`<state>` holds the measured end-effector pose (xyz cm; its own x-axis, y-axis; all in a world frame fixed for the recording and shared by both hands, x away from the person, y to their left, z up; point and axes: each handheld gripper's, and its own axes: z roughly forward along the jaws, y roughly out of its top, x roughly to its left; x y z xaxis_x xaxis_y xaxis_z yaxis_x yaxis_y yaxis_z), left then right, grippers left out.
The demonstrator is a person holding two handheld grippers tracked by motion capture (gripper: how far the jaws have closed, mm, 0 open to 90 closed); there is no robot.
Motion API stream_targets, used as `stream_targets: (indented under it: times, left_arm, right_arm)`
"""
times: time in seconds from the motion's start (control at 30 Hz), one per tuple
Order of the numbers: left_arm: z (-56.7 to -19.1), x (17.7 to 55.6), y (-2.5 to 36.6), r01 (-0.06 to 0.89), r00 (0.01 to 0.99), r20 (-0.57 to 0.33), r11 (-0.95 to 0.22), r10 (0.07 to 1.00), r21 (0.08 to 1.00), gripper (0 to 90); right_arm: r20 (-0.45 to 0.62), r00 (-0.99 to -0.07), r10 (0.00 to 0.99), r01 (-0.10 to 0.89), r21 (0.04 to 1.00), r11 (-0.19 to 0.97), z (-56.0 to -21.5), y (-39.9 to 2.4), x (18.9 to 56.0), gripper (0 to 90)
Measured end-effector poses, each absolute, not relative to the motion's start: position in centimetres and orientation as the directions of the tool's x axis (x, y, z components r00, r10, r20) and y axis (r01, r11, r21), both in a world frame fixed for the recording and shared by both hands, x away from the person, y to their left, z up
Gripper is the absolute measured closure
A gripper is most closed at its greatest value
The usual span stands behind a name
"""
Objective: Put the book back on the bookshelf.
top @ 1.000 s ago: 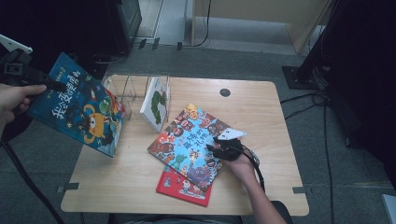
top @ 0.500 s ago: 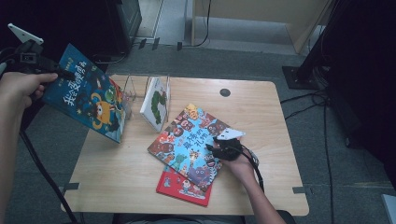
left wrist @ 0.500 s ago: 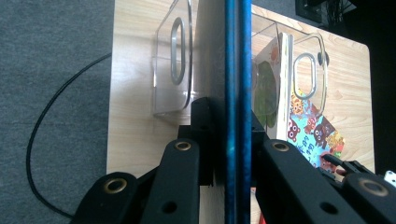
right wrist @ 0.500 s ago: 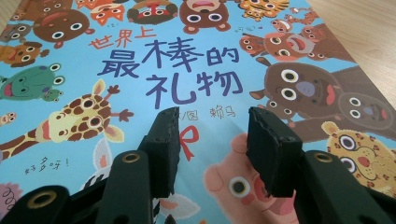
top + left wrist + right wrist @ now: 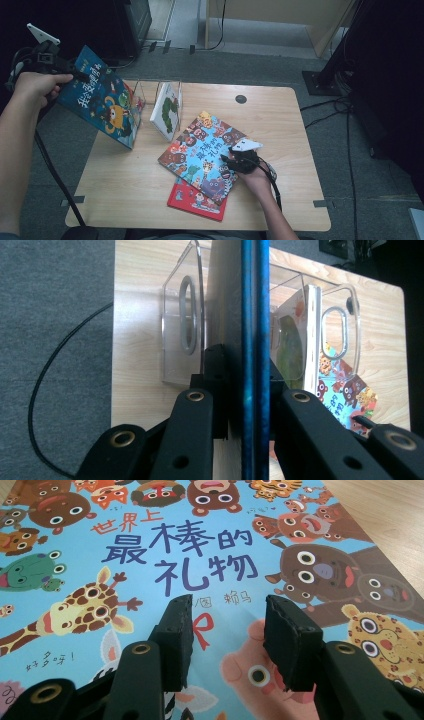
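Wooden table (image 5: 280,120), clear rack (image 5: 150,92) holding one white book (image 5: 166,110) beside blue book (image 5: 102,102) (left gripper (image 5: 75,75) clamped), right jaws apart.

From above we see a wooden table (image 5: 280,120) with a clear rack (image 5: 150,95) near its far left corner, a white book (image 5: 166,111) standing in it. Our left gripper (image 5: 75,76) holds a blue picture book (image 5: 102,102) by its top edge, tilted in the air just left of the rack, its lower corner over the table's left edge. Near the middle lies a light-blue animal book (image 5: 200,152) atop a red book (image 5: 192,200). Our right gripper (image 5: 231,159) rests on the animal book's right edge.
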<state>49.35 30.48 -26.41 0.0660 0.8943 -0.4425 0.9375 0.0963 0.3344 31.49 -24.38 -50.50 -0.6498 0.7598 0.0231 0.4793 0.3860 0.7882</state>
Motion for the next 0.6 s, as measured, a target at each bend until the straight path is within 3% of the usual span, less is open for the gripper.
stream_targets:
  times: [0.2, 0.6]
  left_arm:
    - [-26.49, 49.33, 30.61, 0.937, 0.088, -0.419, 0.067, 0.904, 0.343, 80.1]
    - [-26.66, 48.49, 31.01, 0.943, 0.108, -0.453, 0.053, 0.885, 0.329, 53.8]
  right_arm:
    - [0.023, -0.650, 0.760, 0.478, 0.789, 0.385, -50.52, -24.48, 31.35, 54.8]
    - [0.038, -0.661, 0.749, 0.480, 0.789, 0.383, -50.54, -24.74, 31.47, 54.7]
